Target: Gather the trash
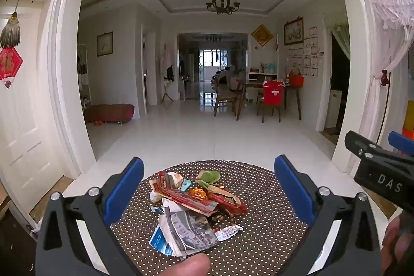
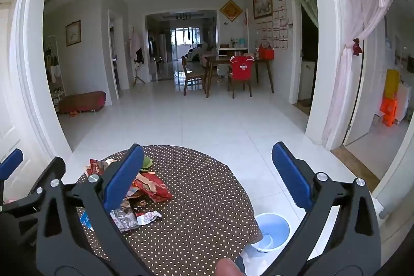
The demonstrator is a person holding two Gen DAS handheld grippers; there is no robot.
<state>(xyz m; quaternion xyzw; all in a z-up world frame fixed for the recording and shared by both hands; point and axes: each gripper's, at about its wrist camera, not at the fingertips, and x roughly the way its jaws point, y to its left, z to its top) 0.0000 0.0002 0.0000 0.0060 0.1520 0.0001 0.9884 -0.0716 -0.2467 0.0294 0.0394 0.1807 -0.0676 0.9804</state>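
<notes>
the trash pile (image 1: pixel 192 206) is heaped on the dotted table (image 1: pixel 258 245). both the left gripper (image 1: pixel 209 188) and right gripper (image 2: pixel 207 175) are held spread wide above the table, nothing gripped. a pale blue bin (image 2: pixel 271 230) is seen just beside the table.

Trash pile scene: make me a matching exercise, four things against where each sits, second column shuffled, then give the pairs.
Things:
1. trash pile
2. blue bin
3. chandelier
4. red shirt

Places:
A. draped over a dining chair
B. on the floor beside the table
C. on the polka-dot tablecloth
D. hanging from the ceiling

Pairs: 1-C, 2-B, 3-D, 4-A
</notes>
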